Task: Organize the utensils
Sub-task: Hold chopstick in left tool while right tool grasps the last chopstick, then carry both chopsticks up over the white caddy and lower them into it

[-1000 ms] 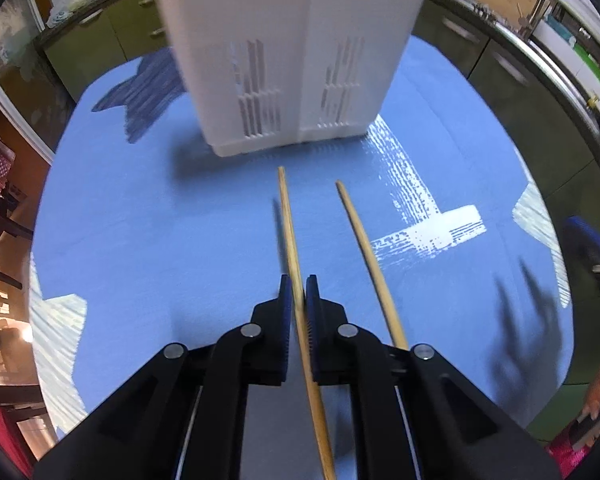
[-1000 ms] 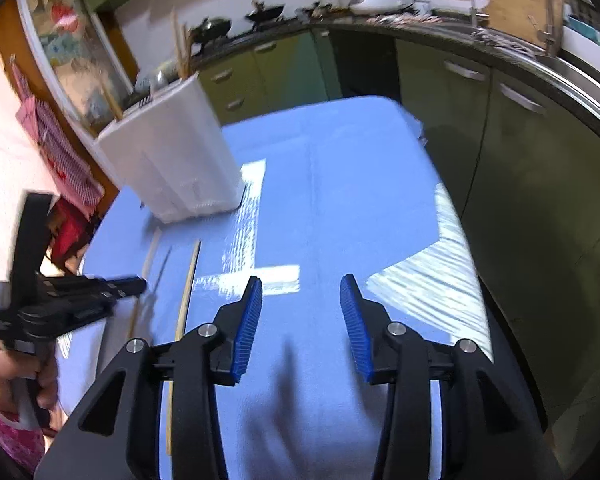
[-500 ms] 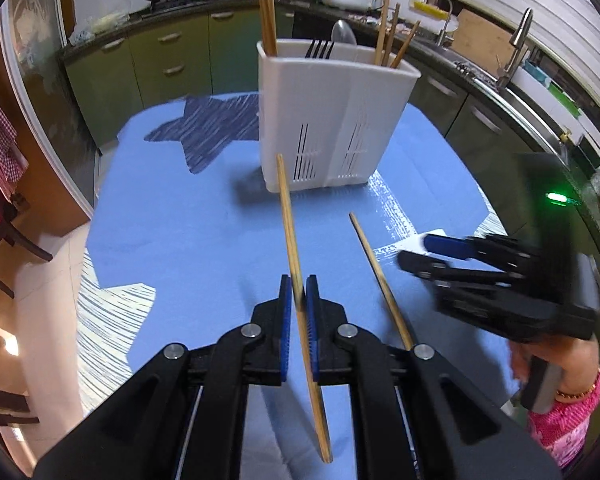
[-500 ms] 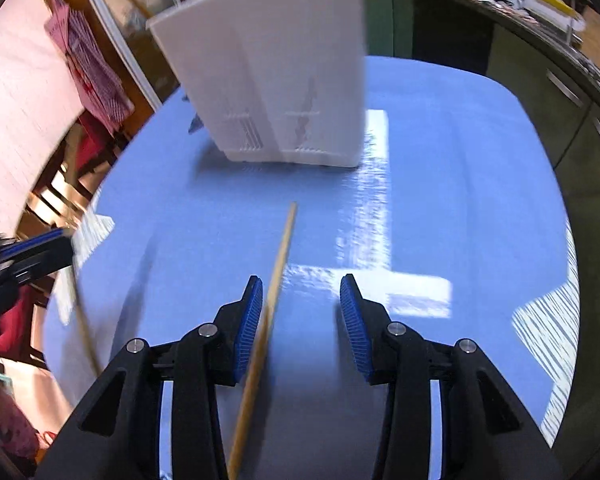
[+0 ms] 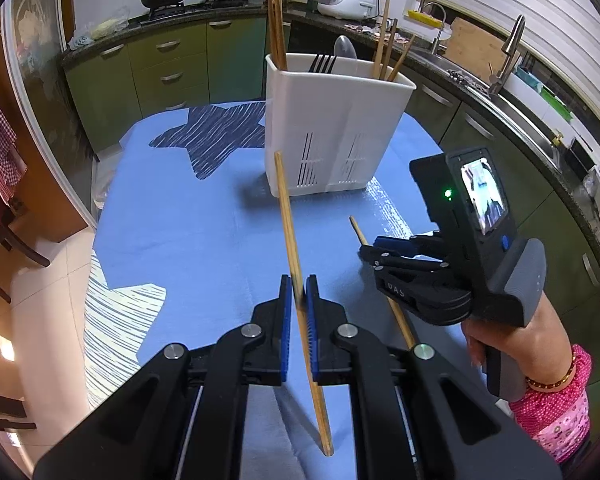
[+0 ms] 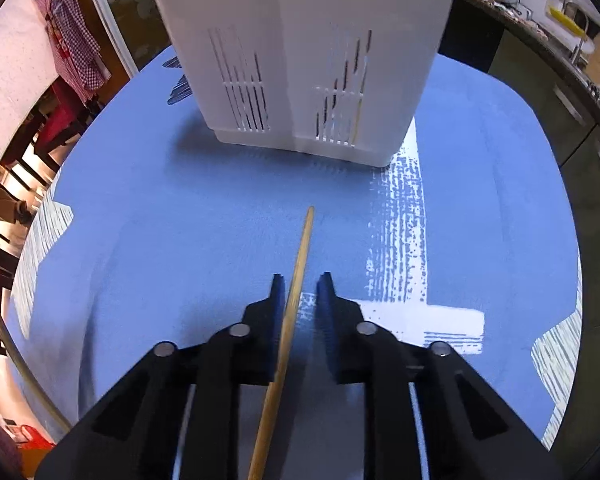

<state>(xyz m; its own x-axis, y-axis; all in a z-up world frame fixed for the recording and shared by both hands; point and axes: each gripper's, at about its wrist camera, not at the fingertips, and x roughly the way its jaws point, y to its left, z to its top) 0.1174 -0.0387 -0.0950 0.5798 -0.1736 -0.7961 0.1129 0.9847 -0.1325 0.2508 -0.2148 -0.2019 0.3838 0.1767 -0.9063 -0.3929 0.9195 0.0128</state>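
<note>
Two chopsticks are out of the white utensil holder (image 5: pixel 332 128), and I have one in each tool. My left gripper (image 5: pixel 296 304) has its jaws pressed tight on the first chopstick (image 5: pixel 290 236), which is lifted off the blue tablecloth (image 5: pixel 188 240) and tilts up toward the holder. My right gripper (image 6: pixel 300 300) sits low over the second chopstick (image 6: pixel 298 264), which lies flat on the cloth near the middle of the table, its tip pointing at the holder. Its jaws have just been closing, and the stick is between them, against the left pad (image 6: pixel 278 304), with a small gap at the other one. From the left camera I see my hand (image 5: pixel 500 344) holding that tool. The holder stands toward the far edge of the table, with a fork (image 5: pixel 323 63), a spoon (image 5: pixel 346 46) and more chopsticks (image 5: pixel 278 28) standing in it.
</note>
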